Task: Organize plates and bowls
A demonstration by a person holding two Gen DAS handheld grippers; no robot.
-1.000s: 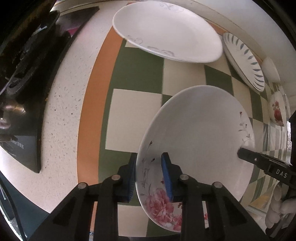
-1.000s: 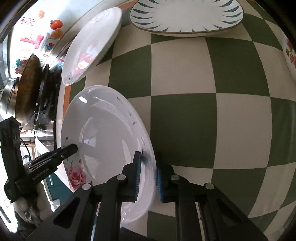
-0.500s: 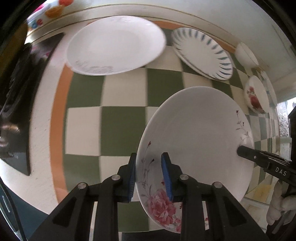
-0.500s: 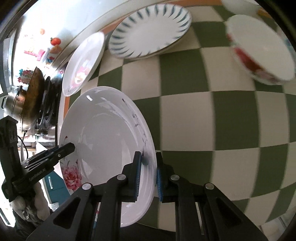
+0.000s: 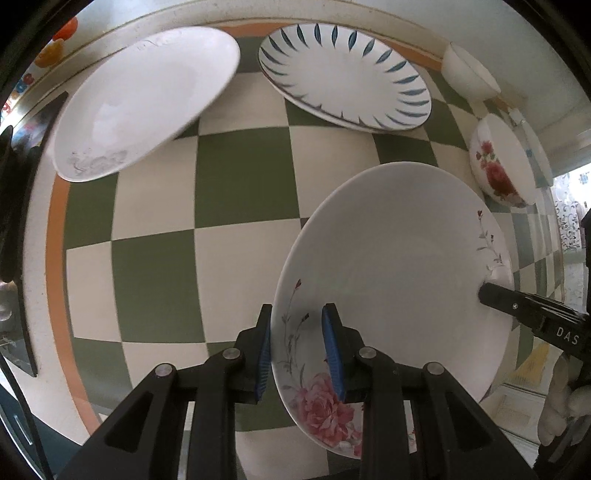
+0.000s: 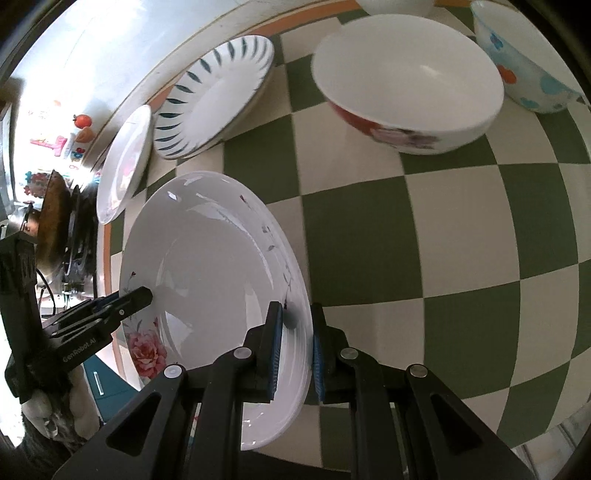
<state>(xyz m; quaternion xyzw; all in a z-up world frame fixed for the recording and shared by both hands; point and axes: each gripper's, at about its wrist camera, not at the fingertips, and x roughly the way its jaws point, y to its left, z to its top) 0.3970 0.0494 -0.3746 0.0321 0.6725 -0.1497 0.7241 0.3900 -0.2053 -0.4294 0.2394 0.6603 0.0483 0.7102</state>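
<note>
Both grippers hold one white plate with a pink rose print (image 5: 399, 258), lifted above the checked cloth. My left gripper (image 5: 297, 339) is shut on its near rim. My right gripper (image 6: 297, 332) is shut on the opposite rim of the same plate (image 6: 207, 266). A plain white plate (image 5: 144, 99) lies at the far left, a blue-leaf plate (image 5: 343, 74) beside it. A rose bowl (image 5: 498, 162) and a small white bowl (image 5: 469, 74) stand at the right. The right wrist view shows the rose bowl (image 6: 410, 81) and a blue-patterned bowl (image 6: 528, 70).
A green and cream checked cloth (image 5: 229, 177) with an orange border covers the counter. A stove with a dark pan (image 6: 55, 218) stands at the left end. A wall (image 5: 332, 14) runs along the back.
Both grippers have carried the rose plate to the right along the counter. The leaf plate and the bowls have come further into view.
</note>
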